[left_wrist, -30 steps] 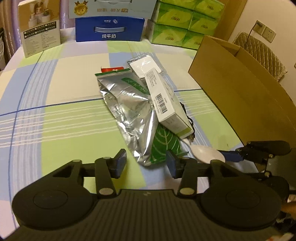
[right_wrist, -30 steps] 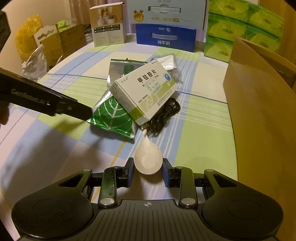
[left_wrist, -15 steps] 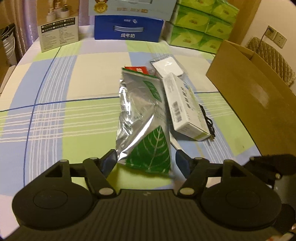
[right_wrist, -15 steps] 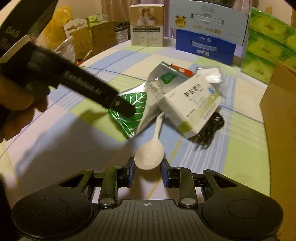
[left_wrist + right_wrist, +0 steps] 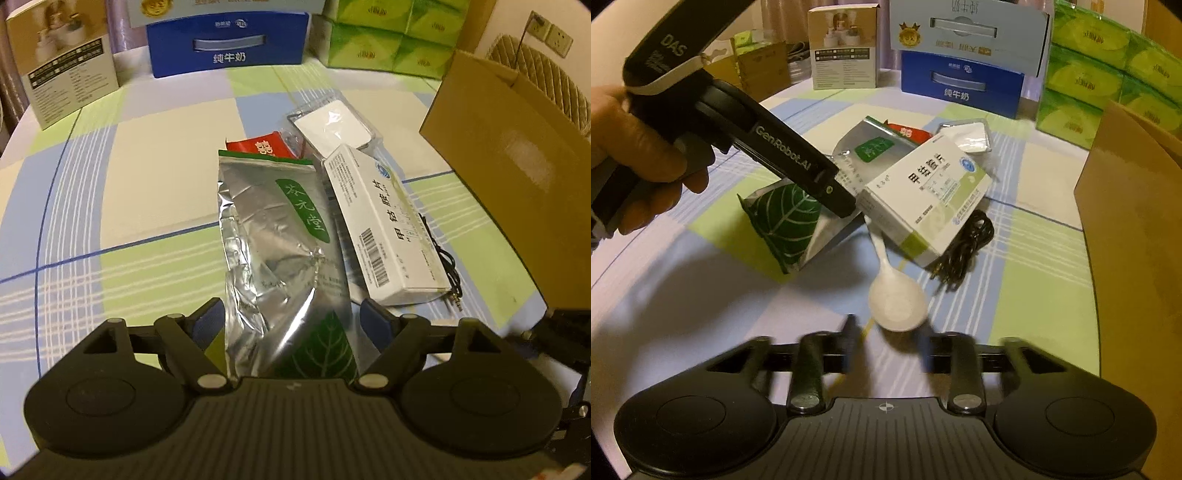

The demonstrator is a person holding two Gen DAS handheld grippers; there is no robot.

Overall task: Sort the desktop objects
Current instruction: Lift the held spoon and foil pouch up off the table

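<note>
One foil pouch (image 5: 280, 254), one white box (image 5: 380, 225) reading "甲钴胺片", one spoon (image 5: 895, 295) and one cable (image 5: 964, 243) are lying mid-frame on the table (image 5: 110, 206). Left tongs (image 5: 293, 325) are gaping around the pouch's leaf end; right tongs (image 5: 888, 341) are spread before the spoon. "GenRobot.AI" is showing upper left.

A blue milk box (image 5: 227, 46) stands at the far edge of the tabletop (image 5: 155, 206), which has a cloth with green, blue and cream squares. A paler blue box (image 5: 967, 33) sits on top of it. Green tissue packs (image 5: 384, 37) are stacked just beside it on the right. A tan box with tiny print (image 5: 62, 62) stands to the left. Off the tabletop, a yellow bag (image 5: 748, 38) shows far back on the left, and a wall socket (image 5: 550, 33) sits up on the right.
</note>
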